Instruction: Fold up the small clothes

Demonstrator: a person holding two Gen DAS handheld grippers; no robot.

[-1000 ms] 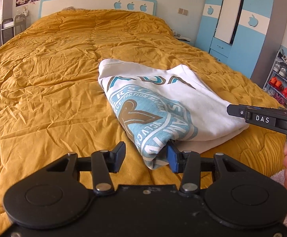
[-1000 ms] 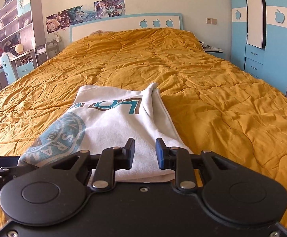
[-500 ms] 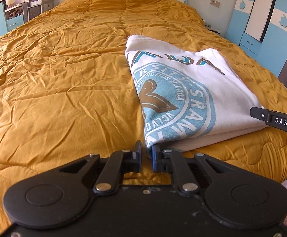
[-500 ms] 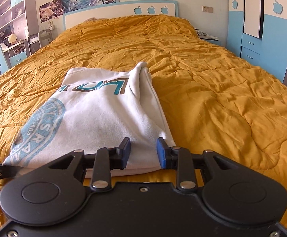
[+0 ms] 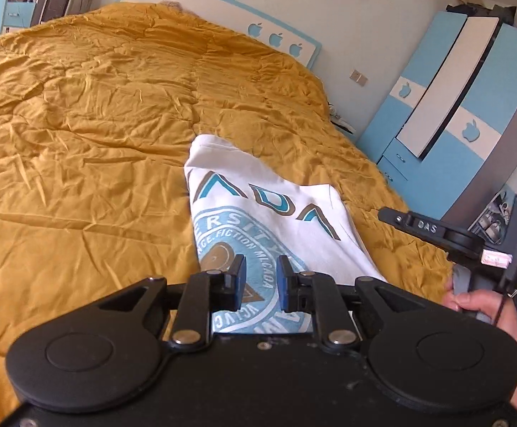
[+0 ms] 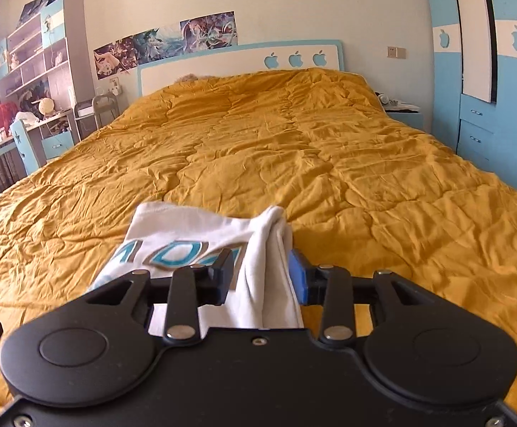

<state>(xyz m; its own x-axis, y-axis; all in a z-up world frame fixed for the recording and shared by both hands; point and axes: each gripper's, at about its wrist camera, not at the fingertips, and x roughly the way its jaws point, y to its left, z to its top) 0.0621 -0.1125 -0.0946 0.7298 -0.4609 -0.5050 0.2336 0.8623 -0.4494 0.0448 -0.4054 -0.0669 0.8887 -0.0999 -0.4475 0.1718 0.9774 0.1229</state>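
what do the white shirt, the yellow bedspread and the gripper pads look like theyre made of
Shirt: looks like soft matte cotton knit; it drapes limply and carries a flat teal and brown print.
Bedspread: likely padded woven fabric with a slight sheen; it is puffy, stitched in panels and finely creased.
Pads: blue, seemingly rubber or foam, on black fingers that look like matte plastic.

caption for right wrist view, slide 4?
Right claw, open, straddling the bunched edge of a folded white printed T-shirt on a mustard quilt.
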